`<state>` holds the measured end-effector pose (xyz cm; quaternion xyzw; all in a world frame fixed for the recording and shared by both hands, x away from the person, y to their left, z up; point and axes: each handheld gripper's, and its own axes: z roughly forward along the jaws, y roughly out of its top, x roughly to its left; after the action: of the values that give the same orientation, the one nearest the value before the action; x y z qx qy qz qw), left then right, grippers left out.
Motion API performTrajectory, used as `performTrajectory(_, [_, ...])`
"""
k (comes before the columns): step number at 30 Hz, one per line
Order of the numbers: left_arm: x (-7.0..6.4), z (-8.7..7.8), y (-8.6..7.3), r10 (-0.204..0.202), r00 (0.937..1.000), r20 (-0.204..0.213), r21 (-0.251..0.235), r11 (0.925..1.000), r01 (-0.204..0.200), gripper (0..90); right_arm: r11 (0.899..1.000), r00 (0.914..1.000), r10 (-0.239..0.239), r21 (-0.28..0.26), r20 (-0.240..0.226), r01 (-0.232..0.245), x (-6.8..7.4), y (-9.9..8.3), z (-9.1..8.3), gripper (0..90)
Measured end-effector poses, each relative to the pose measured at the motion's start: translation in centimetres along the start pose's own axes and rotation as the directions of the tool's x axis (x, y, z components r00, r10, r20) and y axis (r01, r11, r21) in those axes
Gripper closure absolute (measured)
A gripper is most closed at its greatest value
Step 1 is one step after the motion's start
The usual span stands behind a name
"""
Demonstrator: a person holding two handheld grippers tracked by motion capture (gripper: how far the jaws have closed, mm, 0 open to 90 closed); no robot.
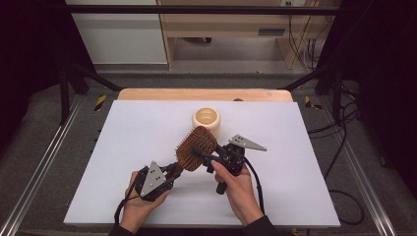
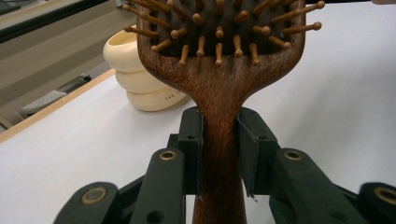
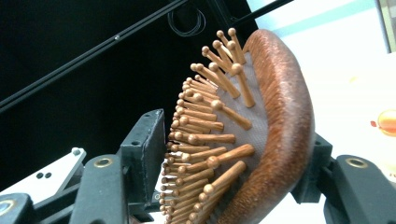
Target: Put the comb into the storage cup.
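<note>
A dark wooden hairbrush (image 1: 197, 143) with peg bristles is held off the white table top (image 1: 133, 132) between my two grippers. My left gripper (image 1: 178, 168) is shut on its handle. In the left gripper view the two jaws (image 2: 219, 135) clamp the handle (image 2: 218, 154) just below the head, bristles facing the camera. My right gripper (image 1: 202, 153) is on the head. In the right gripper view (image 3: 233, 149) one jaw presses the bristle tips and the other sits behind the brush's rounded back (image 3: 282, 116). A cream ribbed cup (image 1: 206, 119) (image 2: 140, 81) stands upright just beyond the brush.
A wooden strip (image 1: 204, 94) borders the table's far edge. Black frame posts (image 1: 64, 83) and metal rails (image 1: 39, 162) flank both sides. Cables (image 1: 339, 147) trail on the floor at the right. White table surface lies open to the left and right of the hands.
</note>
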<state>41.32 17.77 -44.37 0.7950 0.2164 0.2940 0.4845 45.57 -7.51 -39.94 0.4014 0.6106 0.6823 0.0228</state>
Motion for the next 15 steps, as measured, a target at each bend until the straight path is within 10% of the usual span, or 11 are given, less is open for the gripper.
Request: performTrajectory(15, [0.13, -0.18, -0.03, -0.015, 0.9999, -0.005, -0.013, 0.9998, 0.015, 72.5, 1.0, 0.9996, -0.012, -0.024, -0.025, 0.012, 0.73, 0.2, 0.08, 49.9])
